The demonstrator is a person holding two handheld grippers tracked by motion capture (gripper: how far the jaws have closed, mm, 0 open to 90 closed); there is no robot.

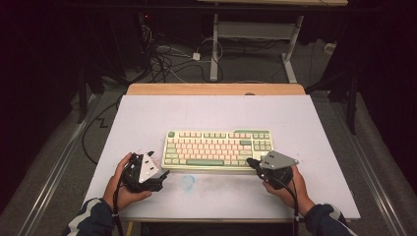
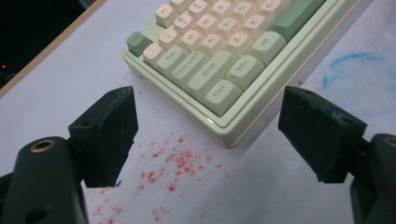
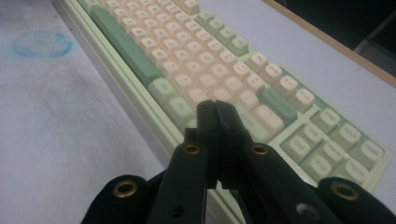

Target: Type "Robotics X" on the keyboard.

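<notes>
Nearest to us in the high view, two sleeves come in from the bottom edge, cut off at the forearms. Just beyond them, our left gripper (image 1: 158,172) rests over the white table cover (image 1: 147,118), near the front left corner of the keyboard (image 1: 219,149). Its jaws are spread wide with nothing between them; in the left gripper view they frame that corner of the keyboard without touching it, above a scatter of red specks (image 2: 180,161) on the cover. Our right gripper (image 1: 252,162) sits at the keyboard's front right edge. In the right gripper view its jaws are pressed together, pinching nothing, and their tips hide a few keys in the bottom rows. We cannot tell whether the tips touch the keys.

A faint blue ring (image 1: 187,182) marks the cover between the two grippers, just in front of the keyboard.

We see the keyboard lying flat near the middle of the table, long side toward us. It has a pale green case, cream keys in the middle, and green keys along the edges, with a long green space bar.

Farther off, a wooden table edge (image 1: 216,89) shows past the cover. Beyond that, cables (image 1: 167,59) and the legs of another table (image 1: 214,49) stand on a dim floor, hard to make out.
</notes>
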